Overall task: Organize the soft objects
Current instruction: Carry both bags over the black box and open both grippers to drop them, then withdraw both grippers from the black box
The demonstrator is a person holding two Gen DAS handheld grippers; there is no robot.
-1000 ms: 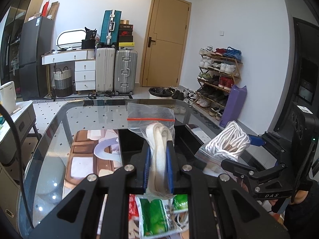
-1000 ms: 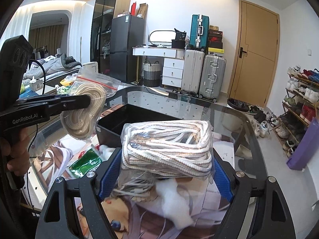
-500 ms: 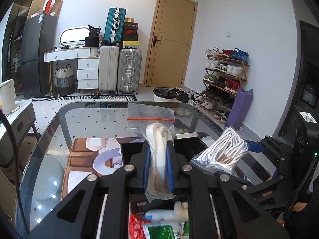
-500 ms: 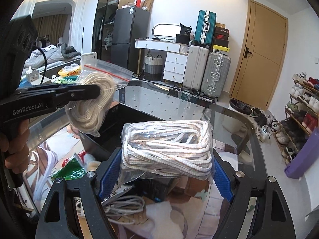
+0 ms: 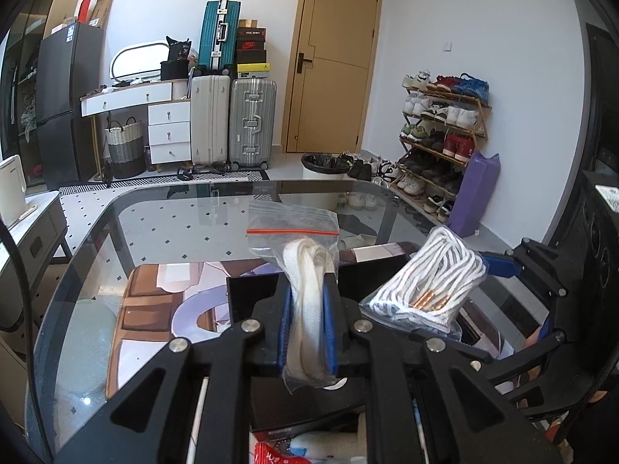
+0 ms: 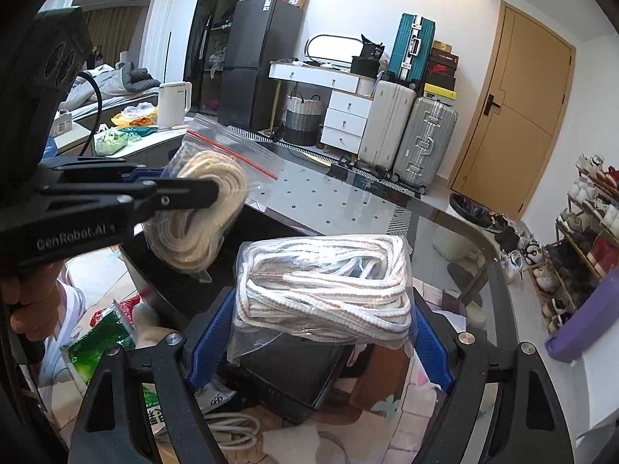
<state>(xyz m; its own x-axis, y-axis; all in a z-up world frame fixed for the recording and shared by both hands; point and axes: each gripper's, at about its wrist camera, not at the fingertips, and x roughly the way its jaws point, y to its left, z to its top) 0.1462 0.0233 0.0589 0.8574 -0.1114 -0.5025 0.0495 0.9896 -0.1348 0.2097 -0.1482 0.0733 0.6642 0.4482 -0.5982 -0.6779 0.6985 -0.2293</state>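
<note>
My left gripper point(image 5: 308, 328) is shut on a clear zip bag of cream laces point(image 5: 307, 290), held above a black box point(image 5: 251, 294) on the glass table. My right gripper point(image 6: 321, 332) is shut on a zip bag of white striped laces point(image 6: 325, 286), also above the black box point(image 6: 286, 371). In the left wrist view the right gripper's bag point(image 5: 429, 286) hangs just right of mine. In the right wrist view the left gripper point(image 6: 216, 193) and its bag point(image 6: 197, 216) are at the left.
A glass table point(image 5: 174, 224) carries a printed mat point(image 5: 147, 309). Green and red packets point(image 6: 100, 344) and a white cable point(image 6: 232, 433) lie near the box. Suitcases point(image 5: 232, 123), a door and a shoe rack point(image 5: 437, 135) stand beyond.
Both grippers have moved forward over the table with their bags. The black box now lies directly beneath them, and the green packets have slid back out of the left wrist view.
</note>
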